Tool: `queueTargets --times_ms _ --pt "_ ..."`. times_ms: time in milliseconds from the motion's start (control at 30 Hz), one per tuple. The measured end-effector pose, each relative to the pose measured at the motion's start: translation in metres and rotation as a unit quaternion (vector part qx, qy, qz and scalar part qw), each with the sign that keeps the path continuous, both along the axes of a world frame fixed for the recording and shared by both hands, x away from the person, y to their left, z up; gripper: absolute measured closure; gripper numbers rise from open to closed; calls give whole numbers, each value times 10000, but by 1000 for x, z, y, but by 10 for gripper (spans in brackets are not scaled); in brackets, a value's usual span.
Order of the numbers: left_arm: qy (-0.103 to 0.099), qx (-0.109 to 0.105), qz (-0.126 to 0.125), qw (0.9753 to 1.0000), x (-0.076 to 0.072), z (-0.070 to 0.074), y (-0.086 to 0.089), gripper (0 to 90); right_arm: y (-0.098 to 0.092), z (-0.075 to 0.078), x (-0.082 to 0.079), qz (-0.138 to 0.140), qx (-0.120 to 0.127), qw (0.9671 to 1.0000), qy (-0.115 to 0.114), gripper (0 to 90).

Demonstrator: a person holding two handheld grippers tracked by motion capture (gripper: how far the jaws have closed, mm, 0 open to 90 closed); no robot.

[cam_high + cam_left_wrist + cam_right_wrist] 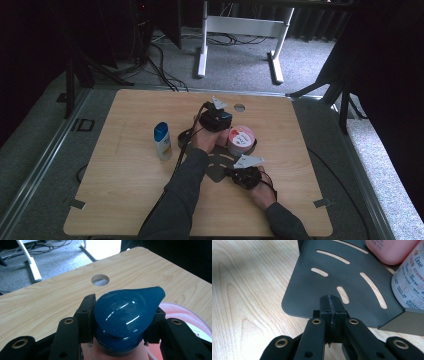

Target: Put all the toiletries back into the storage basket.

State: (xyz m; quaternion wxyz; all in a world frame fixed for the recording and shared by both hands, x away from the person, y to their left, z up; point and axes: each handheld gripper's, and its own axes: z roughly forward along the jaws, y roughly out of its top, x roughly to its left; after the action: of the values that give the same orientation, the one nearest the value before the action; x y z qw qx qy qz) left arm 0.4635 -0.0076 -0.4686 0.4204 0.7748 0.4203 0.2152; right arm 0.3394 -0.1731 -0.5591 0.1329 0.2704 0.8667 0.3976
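My left gripper (123, 307) is shut on the glossy blue cap (127, 315) of a pink bottle (387, 250) that stands on a dark slotted corner shelf (324, 282). In the high view this left gripper (216, 117) sits just left of a white Dove tub with a pink lid (241, 139). The right gripper (331, 308) is shut, its pads pressed together with nothing between them, and its tips are at the shelf's near rounded edge. From above, the right gripper (246, 175) lies at the front right of the shelf (216, 170).
A white bottle with a blue cap (161, 141) stands alone to the left on the wooden table (125, 175). A round hole (239, 107) is near the table's far edge. Cables trail from both grippers toward the front. A white desk frame (240, 30) stands on the floor beyond.
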Motion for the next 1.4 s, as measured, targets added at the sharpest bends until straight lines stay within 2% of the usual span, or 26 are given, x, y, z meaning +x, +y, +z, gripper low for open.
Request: queueTargets --times_ms 200,233,367,500,633,833,933,1033,1400 --pt "155 -123 -80 9998 1 0 1 512 0 0 0 5 10 10000 10 900" --pt "173 -142 -94 9997 0 0 1 463 0 0 0 6 16 10000 15 900" --pt "200 -28 -120 9997 -2 0 -1 409 0 0 1 8 20 10000 16 900" --pt "248 -43 -112 9996 -4 3 2 378 0 0 1 9 29 10000 28 900" --pt "195 -19 -132 9997 -9 7 7 372 -1 0 1 12 32 10000 39 900" --pt "162 134 -149 9997 -18 11 15 365 -1 0 1 18 39 10000 60 900" --pt "108 115 -160 9997 -21 13 18 365 -1 0 1 20 43 10000 56 900" --pt "-2 197 -237 9995 -29 15 23 366 -1 0 1 14 47 10000 68 900" --pt "-138 279 -340 9989 -51 22 41 381 -1 0 1 8 55 10000 72 900"
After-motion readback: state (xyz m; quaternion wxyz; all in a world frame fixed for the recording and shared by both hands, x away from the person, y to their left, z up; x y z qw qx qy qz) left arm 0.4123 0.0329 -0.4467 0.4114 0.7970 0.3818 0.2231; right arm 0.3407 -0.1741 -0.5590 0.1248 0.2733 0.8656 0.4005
